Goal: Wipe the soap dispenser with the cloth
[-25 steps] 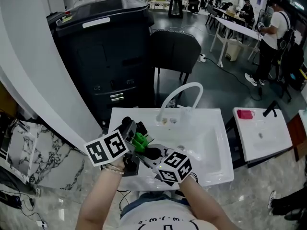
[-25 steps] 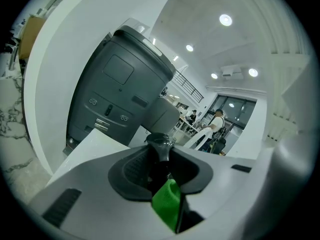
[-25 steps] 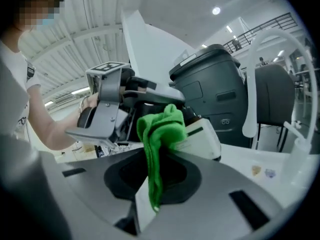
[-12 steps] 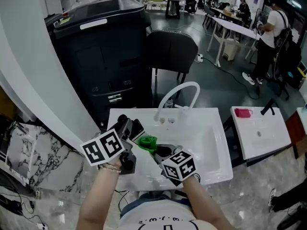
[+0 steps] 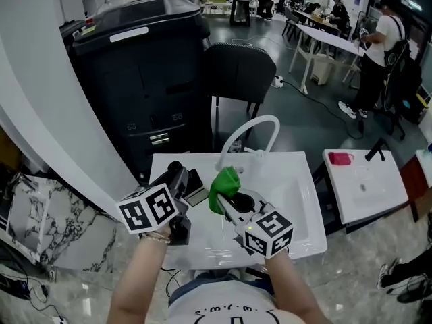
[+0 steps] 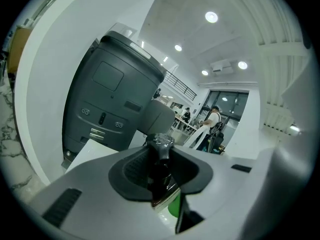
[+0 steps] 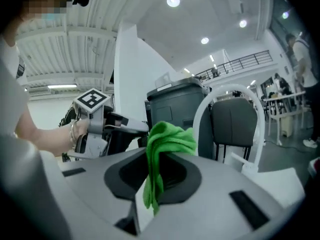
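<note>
My left gripper (image 5: 183,181) is shut on a dark soap dispenser (image 5: 194,183) and holds it over the left side of the white sink (image 5: 297,201). In the left gripper view the bottle (image 6: 160,171) stands between the jaws, with its pump head (image 6: 162,142) on top. To its right, my right gripper (image 5: 233,198) is shut on a green cloth (image 5: 224,181), raised and apart from the dispenser. The cloth (image 7: 167,141) hangs bunched from the jaws in the right gripper view, where the left gripper's marker cube (image 7: 92,99) also shows at the left.
A white arched faucet (image 5: 253,128) rises at the back of the sink. Behind it stand a large black bin (image 5: 142,79) and a black chair (image 5: 239,69). A second white basin (image 5: 368,187) sits to the right. People stand by tables at the far right.
My right gripper has lifted the green cloth up and to the right, away from the dispenser it was against. The left gripper has kept its place and its hold.
</note>
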Demonstrator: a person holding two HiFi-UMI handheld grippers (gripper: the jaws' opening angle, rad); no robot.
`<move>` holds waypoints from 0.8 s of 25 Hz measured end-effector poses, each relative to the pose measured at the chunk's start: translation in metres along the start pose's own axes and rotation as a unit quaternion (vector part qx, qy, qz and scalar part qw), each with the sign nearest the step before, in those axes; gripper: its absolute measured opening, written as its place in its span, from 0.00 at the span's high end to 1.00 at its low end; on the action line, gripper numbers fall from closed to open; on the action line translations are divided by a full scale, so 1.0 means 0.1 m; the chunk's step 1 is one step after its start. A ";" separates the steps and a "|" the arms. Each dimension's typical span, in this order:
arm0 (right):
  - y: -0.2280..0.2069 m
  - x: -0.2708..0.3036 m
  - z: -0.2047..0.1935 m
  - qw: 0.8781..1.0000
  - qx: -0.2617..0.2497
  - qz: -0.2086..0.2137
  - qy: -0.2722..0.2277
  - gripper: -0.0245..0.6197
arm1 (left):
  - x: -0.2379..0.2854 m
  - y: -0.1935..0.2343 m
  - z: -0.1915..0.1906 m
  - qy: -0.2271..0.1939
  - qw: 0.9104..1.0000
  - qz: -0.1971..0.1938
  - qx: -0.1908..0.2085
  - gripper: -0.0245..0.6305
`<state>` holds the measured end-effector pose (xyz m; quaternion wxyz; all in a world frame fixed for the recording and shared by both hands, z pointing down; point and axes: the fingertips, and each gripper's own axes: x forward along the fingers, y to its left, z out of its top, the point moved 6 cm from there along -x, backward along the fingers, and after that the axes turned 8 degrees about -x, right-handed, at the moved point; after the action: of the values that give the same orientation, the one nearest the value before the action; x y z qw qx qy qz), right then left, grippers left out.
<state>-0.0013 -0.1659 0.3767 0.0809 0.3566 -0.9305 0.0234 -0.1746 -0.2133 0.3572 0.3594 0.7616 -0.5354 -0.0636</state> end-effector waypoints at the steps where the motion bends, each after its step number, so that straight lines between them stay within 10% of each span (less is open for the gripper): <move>1: 0.01 0.05 0.02 1.000 -0.014 -0.003 0.000 0.89 | 0.00 -0.01 -0.01 0.002 1.000 -0.003 0.000 0.81; 20: 0.28 0.48 -0.43 0.988 -0.015 0.096 0.123 0.89 | 0.02 0.14 0.05 0.001 1.000 0.000 -0.011 0.81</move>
<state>-0.0492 -0.1723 0.4272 0.1979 0.2590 -0.9434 0.0609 -0.1867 -0.2193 0.3630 0.3685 0.7578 -0.5341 -0.0686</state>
